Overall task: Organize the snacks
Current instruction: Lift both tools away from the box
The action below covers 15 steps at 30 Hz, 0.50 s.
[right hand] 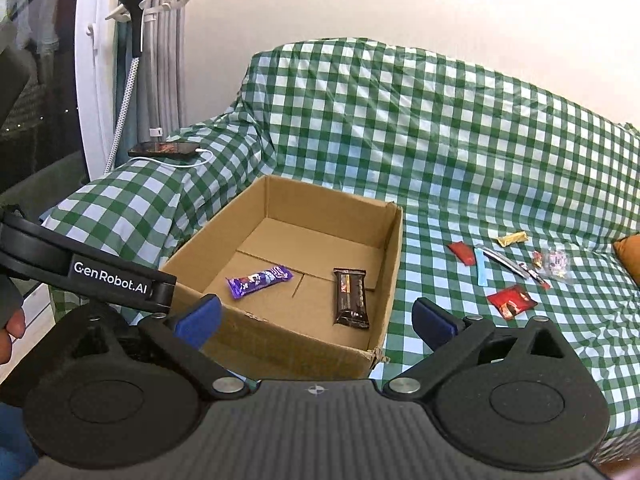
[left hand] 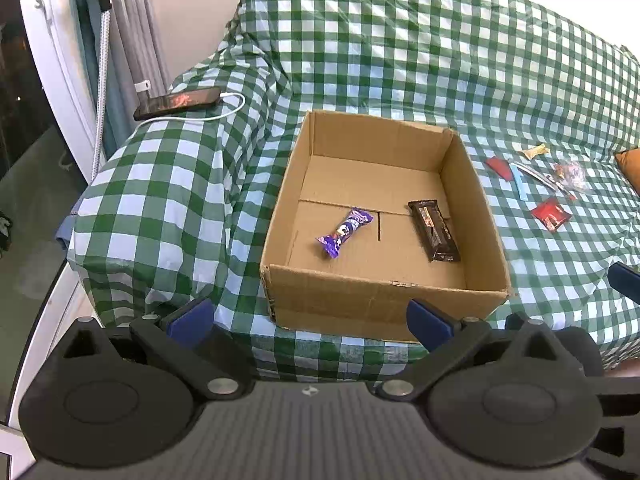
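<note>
An open cardboard box sits on the green checked cover. Inside lie a purple snack bar and a dark brown bar. Loose snacks lie to the right of the box: a red packet, a red sachet, a blue stick, a gold candy and a clear bag. My left gripper hangs open before the box's near wall, nothing between its fingers. My right gripper is open and empty over the box's near right corner.
A phone with a white cable lies on the covered armrest at left. An orange cushion shows at the right edge. The left gripper's body crosses the right wrist view at left. A white stand and curtains stand behind the armrest.
</note>
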Each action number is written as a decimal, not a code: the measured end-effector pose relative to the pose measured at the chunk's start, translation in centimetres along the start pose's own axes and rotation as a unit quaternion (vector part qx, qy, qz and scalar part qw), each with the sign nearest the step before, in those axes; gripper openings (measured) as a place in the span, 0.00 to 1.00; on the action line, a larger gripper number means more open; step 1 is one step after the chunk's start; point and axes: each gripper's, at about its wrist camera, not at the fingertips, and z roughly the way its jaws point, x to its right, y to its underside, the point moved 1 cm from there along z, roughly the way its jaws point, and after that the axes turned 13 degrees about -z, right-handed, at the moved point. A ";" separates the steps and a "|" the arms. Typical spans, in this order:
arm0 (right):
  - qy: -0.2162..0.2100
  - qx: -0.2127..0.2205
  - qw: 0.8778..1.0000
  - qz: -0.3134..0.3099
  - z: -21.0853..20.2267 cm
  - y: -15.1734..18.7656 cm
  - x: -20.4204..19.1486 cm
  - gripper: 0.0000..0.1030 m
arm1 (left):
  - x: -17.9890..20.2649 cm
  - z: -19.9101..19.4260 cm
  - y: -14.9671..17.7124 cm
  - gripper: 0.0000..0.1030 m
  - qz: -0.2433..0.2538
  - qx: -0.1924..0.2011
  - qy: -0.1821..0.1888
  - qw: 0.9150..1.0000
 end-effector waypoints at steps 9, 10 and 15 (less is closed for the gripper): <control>0.000 0.001 1.000 -0.001 -0.2 0.1 -0.2 0.98 | 0.1 -0.1 0.3 1.00 0.001 0.001 0.001 1.000; 0.000 0.000 1.000 -0.001 -0.1 0.1 -0.1 0.98 | 0.1 -0.1 0.3 1.00 0.002 0.001 0.001 1.000; -0.003 -0.006 1.000 0.002 0.1 0.1 0.0 0.98 | 0.1 0.4 0.4 1.00 0.002 -0.005 0.000 1.000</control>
